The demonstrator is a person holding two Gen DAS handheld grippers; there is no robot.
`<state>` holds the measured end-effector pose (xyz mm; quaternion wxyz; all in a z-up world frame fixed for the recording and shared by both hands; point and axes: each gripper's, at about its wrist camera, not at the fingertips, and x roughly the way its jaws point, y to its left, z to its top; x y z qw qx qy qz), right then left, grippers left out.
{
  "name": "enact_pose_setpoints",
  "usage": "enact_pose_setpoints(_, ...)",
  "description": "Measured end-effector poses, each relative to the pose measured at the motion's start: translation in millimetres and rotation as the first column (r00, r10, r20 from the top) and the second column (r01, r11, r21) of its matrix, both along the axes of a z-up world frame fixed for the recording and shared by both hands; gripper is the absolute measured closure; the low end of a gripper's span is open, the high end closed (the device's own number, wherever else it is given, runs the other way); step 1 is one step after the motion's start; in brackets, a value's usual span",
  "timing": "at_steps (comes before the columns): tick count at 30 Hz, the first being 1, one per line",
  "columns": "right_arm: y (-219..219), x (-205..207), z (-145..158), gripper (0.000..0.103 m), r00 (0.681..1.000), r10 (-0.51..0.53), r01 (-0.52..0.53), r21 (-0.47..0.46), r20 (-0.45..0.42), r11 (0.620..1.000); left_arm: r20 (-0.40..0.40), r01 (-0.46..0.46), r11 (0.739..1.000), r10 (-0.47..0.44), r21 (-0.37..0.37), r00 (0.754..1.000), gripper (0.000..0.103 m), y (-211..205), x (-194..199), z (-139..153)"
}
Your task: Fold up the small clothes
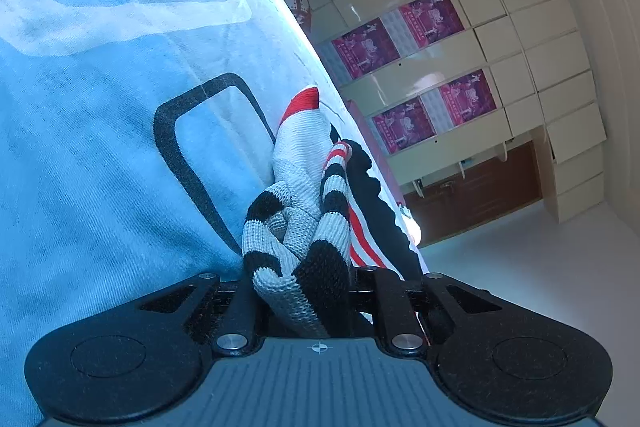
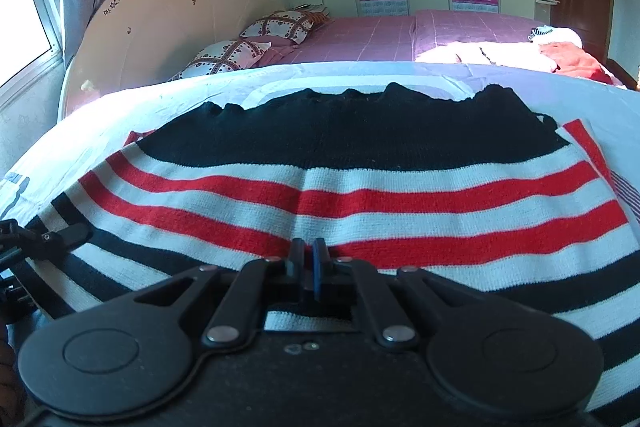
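The left gripper (image 1: 308, 291) clamps the bunched striped sweater (image 2: 360, 187), hiding its fingertips; the right gripper (image 2: 309, 255) seems pinched on the knit.

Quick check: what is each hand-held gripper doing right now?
Left hand-held gripper: closed on a bunched part of the red, white and black striped knit garment.
Right hand-held gripper: closed, pinching the same garment.

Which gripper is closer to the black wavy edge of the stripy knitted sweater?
Right. The right gripper pinches the red-and-white stripes of the stripy knitted sweater, just below its black wavy edge. The left gripper holds bunched sleeve knit farther away.
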<state>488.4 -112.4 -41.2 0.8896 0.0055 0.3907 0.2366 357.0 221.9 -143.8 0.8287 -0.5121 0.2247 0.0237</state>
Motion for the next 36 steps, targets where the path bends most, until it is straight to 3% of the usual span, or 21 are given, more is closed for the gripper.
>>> enact_pose_setpoints(6,-0.8,1.7,-2.1,0.101,1.000,0.016,-0.016,0.004,-0.001,1.000,0.038,0.018,0.999,-0.019,0.041,0.999,0.089,0.4,5.5,17.6)
enact_pose_setpoints(11,-6.6,3.4,-3.9,0.102,0.999,0.047,-0.047,0.024,0.002,0.999,0.079,0.056,0.989,-0.068,0.140,0.995,0.089,-11.5,13.2,52.5)
enact_pose_setpoints(15,-12.4,6.3,-5.9,0.103,0.998,0.064,-0.063,0.059,-0.002,0.996,0.113,0.118,0.955,-0.153,0.274,0.982,0.089,-37.5,23.3,96.7)
enact_pose_setpoints(19,-25.2,13.2,-10.0,0.103,0.998,0.050,-0.043,0.153,-0.047,0.987,0.120,0.207,0.888,-0.278,0.411,0.953,0.089,-81.3,41.6,145.1)
enact_pose_setpoints(23,-55.2,21.8,-5.6,0.101,0.990,0.017,0.023,0.286,-0.138,0.958,0.048,0.308,0.788,-0.392,0.532,0.919,0.089,-134.4,62.5,172.7)
enact_pose_setpoints(25,-98.0,15.4,3.0,0.086,0.988,-0.084,0.126,0.363,-0.130,0.923,-0.014,0.380,0.724,-0.456,0.576,0.890,0.089,-161.2,75.4,177.7)
enact_pose_setpoints(29,-197.6,-4.2,11.7,0.073,0.944,-0.297,0.330,0.465,-0.145,0.822,-0.139,0.540,0.634,-0.569,0.554,0.810,0.088,-221.7,104.7,154.9)
enact_pose_setpoints(30,-216.9,-9.2,13.9,0.064,0.935,-0.323,0.353,0.478,-0.147,0.804,-0.195,0.592,0.607,-0.592,0.529,0.782,0.088,-237.6,113.0,142.5)
enact_pose_setpoints(31,-237.1,-14.0,15.9,0.049,0.926,-0.343,0.374,0.494,-0.157,0.784,-0.255,0.628,0.571,-0.599,0.528,0.759,0.086,-256.9,117.5,130.9)
enact_pose_setpoints(32,-252.6,-17.7,17.5,0.041,0.920,-0.352,0.390,0.514,-0.175,0.764,-0.264,0.620,0.544,-0.593,0.566,0.761,0.077,-268.3,114.4,127.7)
enact_pose_setpoints(33,-268.4,-21.9,19.1,0.033,0.916,-0.353,0.399,0.546,-0.193,0.737,-0.237,0.590,0.533,-0.587,0.607,0.774,0.050,-275.7,105.8,129.0)
enact_pose_setpoints(35,-291.4,-28.2,22.0,0.033,0.913,-0.351,0.404,0.593,-0.209,0.697,-0.176,0.582,0.555,-0.616,0.594,0.768,0.021,-275.2,83.8,138.5)
enact_pose_setpoints(36,-299.7,-30.0,22.8,0.033,0.912,-0.346,0.406,0.609,-0.220,0.682,-0.146,0.567,0.569,-0.618,0.595,0.773,0.021,-271.4,70.3,147.5)
